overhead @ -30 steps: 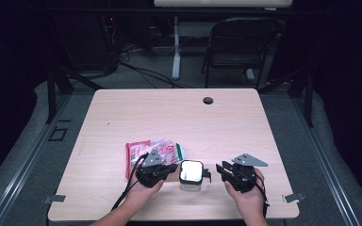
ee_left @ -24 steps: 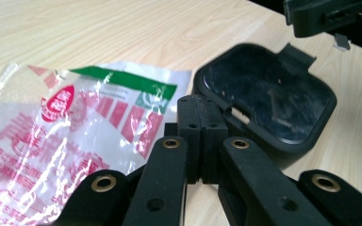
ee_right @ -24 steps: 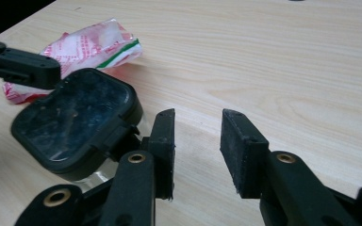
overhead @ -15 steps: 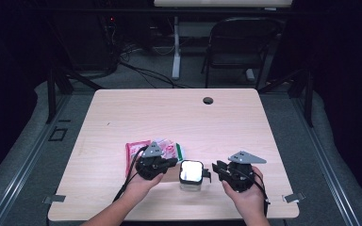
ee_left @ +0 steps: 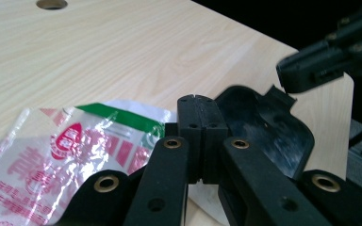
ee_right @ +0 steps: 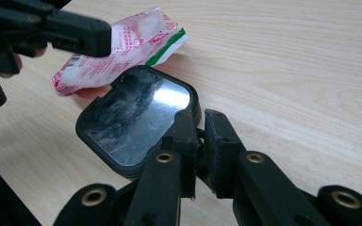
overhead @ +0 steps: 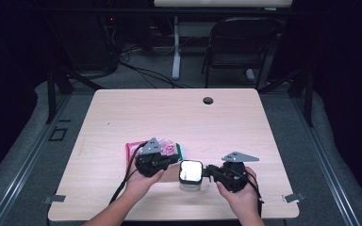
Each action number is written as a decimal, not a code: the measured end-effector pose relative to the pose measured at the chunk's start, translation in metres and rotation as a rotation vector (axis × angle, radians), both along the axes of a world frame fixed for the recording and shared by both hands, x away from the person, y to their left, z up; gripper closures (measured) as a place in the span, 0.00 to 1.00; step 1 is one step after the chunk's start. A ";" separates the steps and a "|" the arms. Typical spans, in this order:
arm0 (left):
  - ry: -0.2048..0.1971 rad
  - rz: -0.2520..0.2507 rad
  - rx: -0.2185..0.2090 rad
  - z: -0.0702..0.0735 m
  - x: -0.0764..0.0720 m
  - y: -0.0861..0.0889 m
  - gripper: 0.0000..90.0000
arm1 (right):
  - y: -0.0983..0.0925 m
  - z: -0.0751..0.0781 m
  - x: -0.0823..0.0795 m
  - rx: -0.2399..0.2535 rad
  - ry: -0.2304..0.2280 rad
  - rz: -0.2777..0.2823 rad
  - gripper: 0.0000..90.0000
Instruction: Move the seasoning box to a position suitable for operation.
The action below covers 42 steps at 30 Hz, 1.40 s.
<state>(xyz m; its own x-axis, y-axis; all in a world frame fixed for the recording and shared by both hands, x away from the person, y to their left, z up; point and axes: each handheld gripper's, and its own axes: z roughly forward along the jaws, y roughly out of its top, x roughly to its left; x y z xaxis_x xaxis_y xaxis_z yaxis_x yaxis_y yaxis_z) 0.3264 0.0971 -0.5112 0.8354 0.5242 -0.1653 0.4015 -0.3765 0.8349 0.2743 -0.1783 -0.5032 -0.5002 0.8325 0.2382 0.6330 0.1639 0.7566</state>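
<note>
1. Work in hand: opening or handling the lidded container (overhead: 190, 175), a clear box with a black-rimmed lid (ee_right: 136, 117), which stands near the front edge of the table (overhead: 169, 113) between the two grippers.
2. Left gripper (overhead: 156, 160): jaws fully closed, pad against pad, with nothing between them. It sits just left of the container, over the edge of the snack packet (ee_left: 70, 150).
3. Right gripper (ee_right: 199, 136): jaws have just been closing and now stand nearly together at the lid's near edge. A tab or lip of the lid appears to lie between them, but firm pinching cannot be confirmed.
4. Judged step: securing a grip on the lid edge before lifting.
5. Next move: complete the pinch, then raise the lid edge while the left gripper steadies the container body. Risk: the container tips or slides if unsupported.
</note>
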 end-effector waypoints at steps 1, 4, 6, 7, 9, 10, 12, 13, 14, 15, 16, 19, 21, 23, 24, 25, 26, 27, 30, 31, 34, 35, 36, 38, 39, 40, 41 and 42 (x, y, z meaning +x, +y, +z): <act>-0.006 -0.005 0.029 -0.004 -0.002 -0.001 1.00 | 0.000 0.000 0.000 0.009 0.004 0.003 0.91; 0.000 -0.007 0.039 -0.006 -0.003 -0.001 1.00 | 0.000 0.000 0.000 0.019 0.001 0.002 0.91; 0.006 -0.008 0.043 -0.008 -0.004 0.000 1.00 | 0.002 -0.001 0.000 0.006 0.009 0.008 0.91; 0.011 -0.012 0.050 -0.008 -0.005 0.001 1.00 | 0.003 -0.002 0.001 0.005 -0.001 0.005 0.92; 0.016 -0.015 0.056 -0.010 -0.007 0.002 1.00 | 0.003 -0.002 0.001 0.004 -0.002 0.008 0.93; 0.018 -0.015 0.059 -0.010 -0.007 0.002 1.00 | 0.003 -0.002 0.002 0.009 0.000 0.010 0.94; 0.023 -0.019 0.062 -0.012 -0.009 0.002 1.00 | 0.003 -0.001 0.003 0.000 -0.002 0.012 0.94; 0.029 -0.021 0.064 -0.012 -0.010 0.002 1.00 | 0.003 -0.001 0.004 0.001 -0.002 0.014 0.94; 0.031 -0.025 0.065 -0.012 -0.010 0.002 1.00 | 0.003 -0.001 0.005 0.002 -0.005 0.013 0.95; 0.040 -0.029 0.064 -0.013 -0.012 0.001 1.00 | 0.003 -0.001 0.006 -0.007 -0.006 0.018 0.95; 0.040 -0.029 0.064 -0.013 -0.012 0.001 1.00 | 0.003 -0.001 0.006 -0.007 -0.006 0.018 0.95; 0.037 -0.040 0.078 -0.014 -0.014 0.001 1.00 | 0.003 -0.001 0.008 -0.005 -0.011 0.014 0.95; 0.038 -0.039 0.076 -0.016 -0.015 0.000 1.00 | 0.003 -0.001 0.008 -0.014 -0.011 0.017 0.95; 0.044 -0.039 0.081 -0.016 -0.016 0.000 1.00 | 0.005 -0.001 0.008 -0.020 -0.021 0.016 0.96; 0.045 -0.038 0.081 -0.017 -0.016 0.000 1.00 | 0.005 -0.001 0.008 -0.025 -0.023 0.019 0.96; 0.044 -0.037 0.080 -0.017 -0.017 0.000 1.00 | 0.006 -0.001 0.008 -0.024 -0.031 0.020 0.96; 0.045 -0.041 0.080 -0.018 -0.017 0.000 1.00 | 0.006 -0.001 0.007 -0.026 -0.031 0.019 0.96; 0.043 -0.043 0.084 -0.018 -0.017 -0.001 1.00 | 0.006 -0.001 0.007 -0.022 -0.033 0.021 0.96; 0.044 -0.039 0.088 -0.019 -0.016 -0.001 1.00 | 0.005 -0.002 0.007 -0.017 -0.037 0.023 0.96; 0.046 -0.038 0.090 -0.020 -0.016 -0.001 1.00 | 0.004 -0.003 0.007 -0.015 -0.039 0.024 0.96; 0.041 -0.031 0.100 -0.021 -0.017 -0.003 1.00 | 0.004 -0.003 0.007 -0.019 -0.040 0.027 0.96; 0.040 -0.035 0.106 -0.021 -0.017 -0.003 1.00 | 0.004 -0.003 0.007 -0.018 -0.042 0.025 0.96; 0.036 -0.034 0.111 -0.020 -0.017 -0.003 1.00 | 0.004 -0.003 0.007 -0.014 -0.045 0.021 0.96; 0.028 -0.034 0.107 -0.020 -0.017 -0.003 1.00 | 0.004 -0.004 0.006 -0.013 -0.046 0.020 0.96; 0.029 -0.035 0.105 -0.020 -0.017 -0.003 1.00 | 0.004 -0.004 0.007 -0.007 -0.044 0.018 0.96; 0.030 -0.033 0.104 -0.019 -0.017 -0.003 1.00 | 0.004 -0.004 0.007 -0.007 -0.044 0.018 0.96; 0.029 -0.033 0.100 -0.019 -0.017 -0.003 1.00 | 0.004 -0.004 0.007 0.000 -0.044 0.016 0.96; 0.024 -0.030 0.094 -0.019 -0.017 -0.003 1.00 | 0.004 -0.004 0.007 0.000 -0.045 0.014 0.96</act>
